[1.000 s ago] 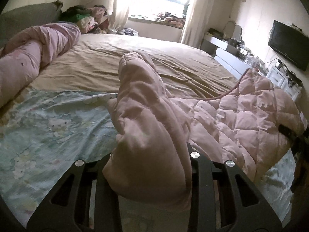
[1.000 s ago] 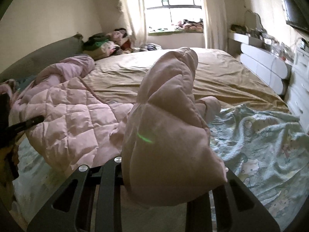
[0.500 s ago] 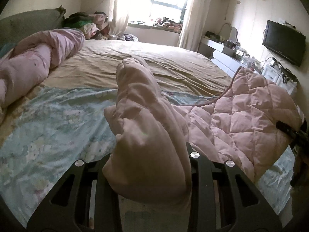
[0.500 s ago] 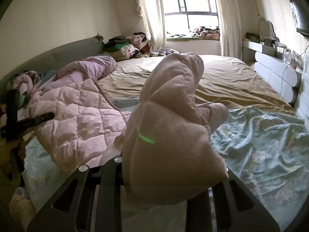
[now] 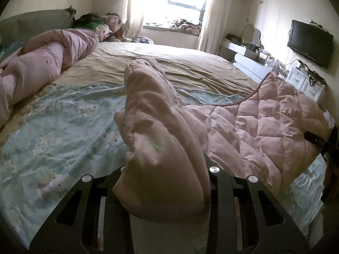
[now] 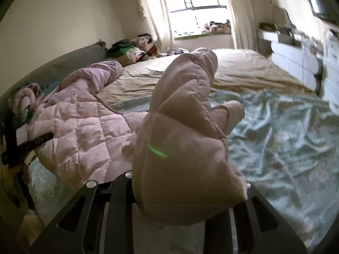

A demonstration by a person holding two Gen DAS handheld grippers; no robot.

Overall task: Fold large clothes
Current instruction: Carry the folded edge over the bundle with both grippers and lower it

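**A:** Where is the garment, and what are the grippers doing?

**B:** A pale pink quilted padded jacket (image 5: 250, 127) hangs slung between the two grippers, just above the near part of the bed's pale blue cartoon-print sheet (image 5: 63, 131). The left gripper (image 5: 165, 182) is clamped on a bunched wad of it; the right gripper (image 6: 186, 190) is clamped on another wad.

**A:** Which way does it lie?

**B:** Its long axis runs left to right, gripper to gripper. From the left gripper, the quilted body spreads to the right; from the right gripper, it spreads to the left.

**A:** Which hand is nearer?

**B:** Neither, each holds an end. The open sheet lies ahead, farther in, so laying it flat probably means moving forward.
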